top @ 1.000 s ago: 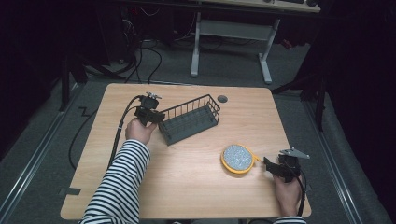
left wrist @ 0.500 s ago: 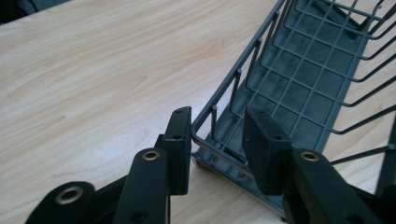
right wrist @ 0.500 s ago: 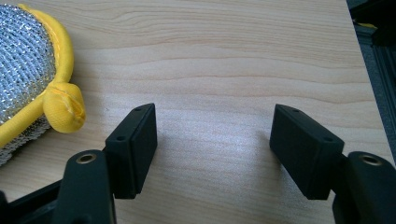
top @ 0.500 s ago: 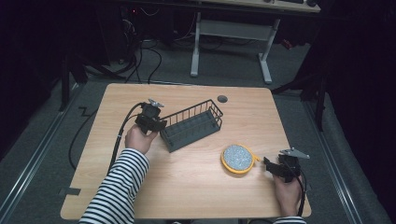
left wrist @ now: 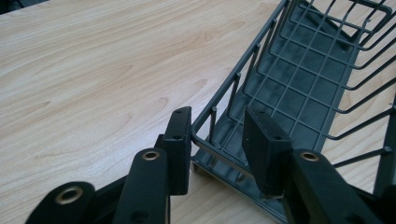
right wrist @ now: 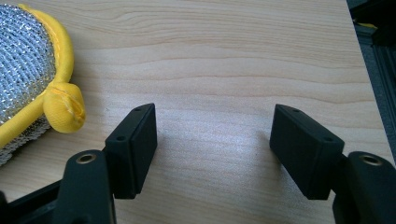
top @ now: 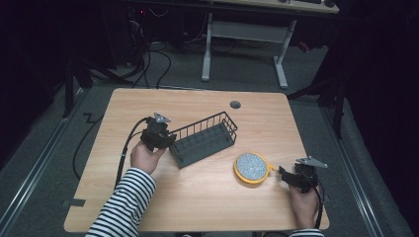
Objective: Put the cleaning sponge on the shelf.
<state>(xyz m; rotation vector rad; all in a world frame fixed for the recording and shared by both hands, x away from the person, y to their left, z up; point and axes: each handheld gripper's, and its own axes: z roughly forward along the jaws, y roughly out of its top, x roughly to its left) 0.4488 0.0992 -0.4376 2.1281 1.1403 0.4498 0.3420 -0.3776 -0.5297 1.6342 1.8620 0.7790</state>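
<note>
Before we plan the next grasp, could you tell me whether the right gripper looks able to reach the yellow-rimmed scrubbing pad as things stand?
Probably yes. The right gripper is open, sits low over the table, and the scrubbing pad lies just beside it with bare wood between. In the right gripper view the pad's yellow tab sits just outside one jaw.

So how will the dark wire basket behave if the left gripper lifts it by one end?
The wire basket looks stiff: its welded bars should hold shape. Being open mesh, it is probably light for its length. Held only at the corner rim between the left gripper fingers, the long far end may sag or swing, and thin wire could slip.
</note>
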